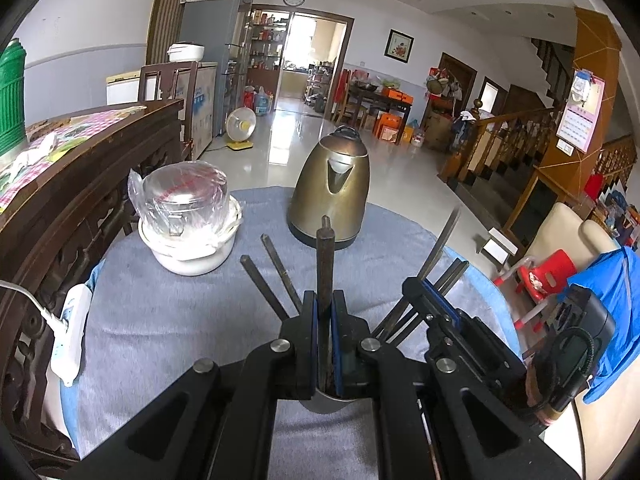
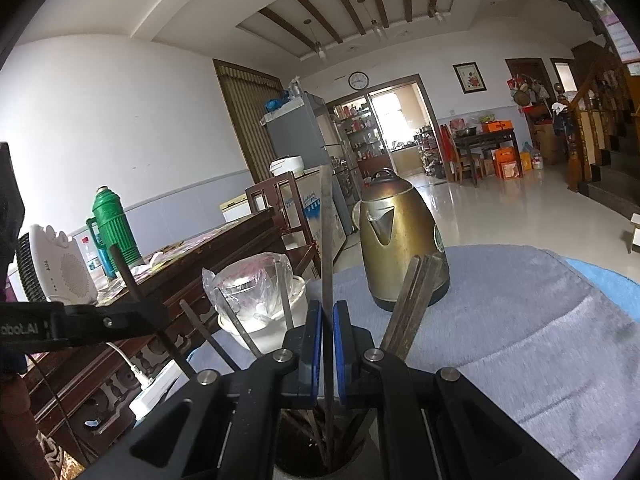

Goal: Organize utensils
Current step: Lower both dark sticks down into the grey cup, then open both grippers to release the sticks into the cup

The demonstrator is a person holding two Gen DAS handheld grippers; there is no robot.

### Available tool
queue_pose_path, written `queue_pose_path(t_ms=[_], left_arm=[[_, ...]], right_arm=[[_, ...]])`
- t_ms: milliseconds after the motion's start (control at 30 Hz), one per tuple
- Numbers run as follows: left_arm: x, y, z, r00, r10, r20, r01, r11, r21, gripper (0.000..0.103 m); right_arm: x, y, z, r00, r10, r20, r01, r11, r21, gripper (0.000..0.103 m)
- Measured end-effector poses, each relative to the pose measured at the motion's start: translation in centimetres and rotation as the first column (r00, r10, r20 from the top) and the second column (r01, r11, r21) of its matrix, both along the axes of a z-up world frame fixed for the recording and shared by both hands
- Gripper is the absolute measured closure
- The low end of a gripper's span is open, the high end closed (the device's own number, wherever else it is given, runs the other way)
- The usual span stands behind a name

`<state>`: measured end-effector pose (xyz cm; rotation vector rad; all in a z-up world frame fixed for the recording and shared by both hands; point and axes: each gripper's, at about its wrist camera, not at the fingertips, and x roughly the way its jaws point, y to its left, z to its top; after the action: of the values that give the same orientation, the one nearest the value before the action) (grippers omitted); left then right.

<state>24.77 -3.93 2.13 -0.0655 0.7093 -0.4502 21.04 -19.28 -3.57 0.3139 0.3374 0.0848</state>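
Over metal cup [image 2: 308, 468] on grey cloth [image 1: 180, 320]: left gripper [image 1: 324, 312] clamps dark stick [image 1: 325, 264]; right gripper [image 2: 327, 324] clamps thin flat blade [image 2: 326, 240], both upright in cup. Risk: tilted pull snags neighbouring sticks [image 2: 412, 300], tips cup toward kettle [image 2: 400, 240].

Black tool [image 1: 324, 312] — blue pads [image 2: 316, 344], silver screws

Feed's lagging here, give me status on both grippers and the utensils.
Left gripper shut on dark chopstick. Right gripper shut on thin metal utensil. Both over utensil cup. Kettle behind, apart.
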Motion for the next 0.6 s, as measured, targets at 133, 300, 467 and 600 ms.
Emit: queue_pose_path(t_ms=[133,300,467,600], left_arm=[[-0.1,0.3,-0.3,1.000,0.000,-0.013,0.000,1.000,-0.002,0.097],[-0.2,0.4,-0.3,1.000,0.000,-0.022,0.000,1.000,-0.006,0.097],[-0.3,0.5,-0.4,0.999,-0.015,-0.043,0.015,1.000,-0.013,0.097],[-0.4,0.7,-0.7,0.998,-0.023,-0.063,0.022,1.000,-0.019,0.097]], right_arm=[[-0.4,-0.2,-0.1,1.000,0.012,-0.010,-0.013,1.000,-0.003,0.096],[-0.9,-0.2,0.0,0.999,0.030,-0.015,-0.029,1.000,0.003,0.095],[-1.3,-0.3,0.2,0.999,0.038,-0.018,-0.038,0.999,0.007,0.095],[-1.6,-0.5,0.2,0.999,0.040,-0.025,-0.039,0.999,0.022,0.095]])
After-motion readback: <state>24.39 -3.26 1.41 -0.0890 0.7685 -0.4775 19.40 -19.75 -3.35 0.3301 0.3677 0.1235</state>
